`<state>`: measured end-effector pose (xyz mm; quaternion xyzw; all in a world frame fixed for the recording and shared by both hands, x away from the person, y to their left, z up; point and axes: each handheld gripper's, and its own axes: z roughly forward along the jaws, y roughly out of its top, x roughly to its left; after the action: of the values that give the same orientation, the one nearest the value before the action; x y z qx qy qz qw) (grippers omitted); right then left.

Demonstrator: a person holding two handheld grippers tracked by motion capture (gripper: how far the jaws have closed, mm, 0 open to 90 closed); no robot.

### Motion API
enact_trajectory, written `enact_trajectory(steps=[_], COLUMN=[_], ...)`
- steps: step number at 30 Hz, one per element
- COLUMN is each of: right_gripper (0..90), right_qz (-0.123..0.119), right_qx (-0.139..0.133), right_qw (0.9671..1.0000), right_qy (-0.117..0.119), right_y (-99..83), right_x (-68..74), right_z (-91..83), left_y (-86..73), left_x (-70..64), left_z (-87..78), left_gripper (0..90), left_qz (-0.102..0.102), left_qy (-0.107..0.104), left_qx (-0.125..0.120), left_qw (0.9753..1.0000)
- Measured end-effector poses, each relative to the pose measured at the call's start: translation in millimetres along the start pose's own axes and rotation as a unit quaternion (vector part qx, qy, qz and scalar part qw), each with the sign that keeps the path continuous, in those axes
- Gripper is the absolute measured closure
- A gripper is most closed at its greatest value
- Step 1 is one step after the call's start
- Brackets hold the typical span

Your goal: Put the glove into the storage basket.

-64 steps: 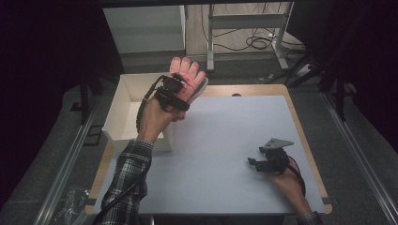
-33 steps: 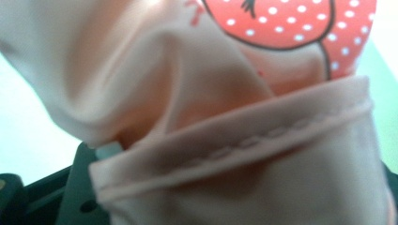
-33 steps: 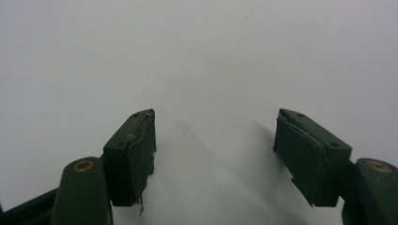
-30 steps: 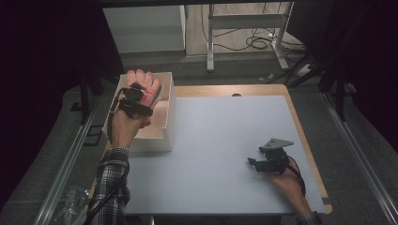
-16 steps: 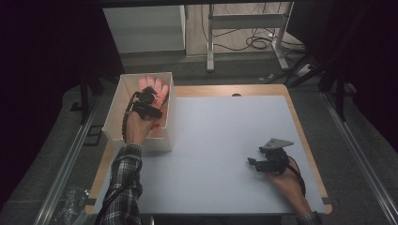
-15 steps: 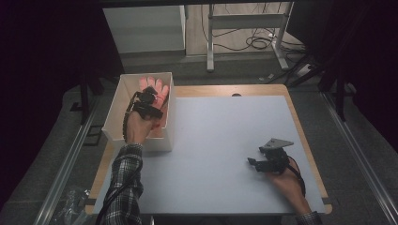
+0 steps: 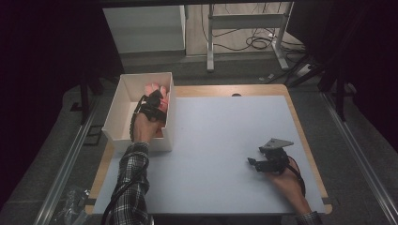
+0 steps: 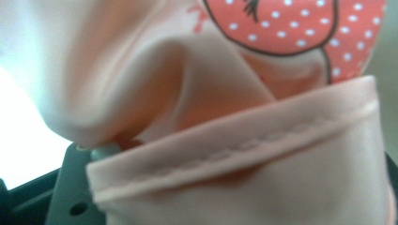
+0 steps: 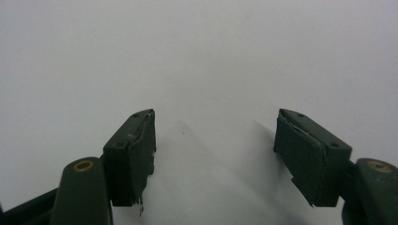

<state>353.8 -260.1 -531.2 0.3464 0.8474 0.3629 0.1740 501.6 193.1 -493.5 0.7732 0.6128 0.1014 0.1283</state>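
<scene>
My left gripper point(image 7: 152, 101) is lowered inside a white open box point(image 7: 117, 108) at the table's left edge, shut on a pink cloth point(image 7: 157, 91). In the left gripper view the pink cloth point(image 8: 211, 140) hangs right in front of the lens; it has a stitched hem and a red patch with white dots point(image 8: 281, 23). The jaws are hidden behind it. My right gripper point(image 7: 253, 164) rests on the white table top at the front right, open. Its two black fingers point(image 9: 131, 150) stand wide apart over bare table point(image 9: 197, 56) with nothing between them.
The white box stands against the left side of the pale table mat point(image 7: 225, 140). A wooden table edge point(image 7: 309, 136) frames the mat. Beyond the table are a white cabinet point(image 7: 145, 28), a metal frame point(image 7: 244, 28) and floor cables point(image 7: 258, 44).
My left hand has carried the pink cloth from above the table's back left over to the box and lowered it inside. The right gripper has stayed still.
</scene>
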Motion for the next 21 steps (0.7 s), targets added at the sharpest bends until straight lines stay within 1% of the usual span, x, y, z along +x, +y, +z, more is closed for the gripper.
enact_trajectory(steps=[3, 6, 9, 11, 13, 14, 15, 17, 21], right_gripper=[30.1, 30.1, 30.0, 30.1, 30.0, 30.1, 30.0, 30.1, 30.1], right_qz=[0.0, 0.0, 0.0, 0.0, 0.0, 0.0, 0.0, 0.0, 0.0], right_qx=[0.0, 0.0, 0.0, 0.0, 0.0, 0.0, 0.0, 0.0, 0.0], right_qw=[1.0, 1.0, 1.0, 1.0, 1.0, 1.0, 1.0, 1.0, 1.0], right_qy=[0.0, 0.0, 0.0, 0.0, 0.0, 0.0, 0.0, 0.0, 0.0], right_y=[0.0, 0.0, 0.0, 0.0, 0.0, 0.0, 0.0, 0.0, 0.0], right_x=[0.0, 0.0, 0.0, 0.0, 0.0, 0.0, 0.0, 0.0, 0.0], right_z=[0.0, 0.0, 0.0, 0.0, 0.0, 0.0, 0.0, 0.0, 0.0], left_y=[0.1, 0.6, 0.1, -0.7, -1.5, -2.1, -2.4, -2.9, -5.8], left_x=[-2.5, -2.5, 0.3, 2.5, 5.6, 7.0, 7.6, 7.3, 8.1], left_z=[6.4, 7.2, 7.0, 4.9, 0.5, -3.6, -8.6, -15.6, -31.2], left_gripper=[27.4, 24.2, 17.5, 11.0, 5.5, 4.4, 4.2, 4.4, 4.6], left_qz=[0.002, 0.001, -0.002, -0.006, -0.01, -0.015, -0.015, -0.014, -0.009], left_qy=[0.004, 0.008, 0.012, 0.018, 0.016, 0.008, 0.002, 0.001, -0.01], left_qx=[0.013, 0.016, 0.017, 0.015, 0.007, -0.004, -0.014, -0.026, -0.05], left_qw=[0.9999, 0.9999, 0.9998, 0.9997, 0.9998, 0.9998, 0.9998, 0.9996, 0.9987])
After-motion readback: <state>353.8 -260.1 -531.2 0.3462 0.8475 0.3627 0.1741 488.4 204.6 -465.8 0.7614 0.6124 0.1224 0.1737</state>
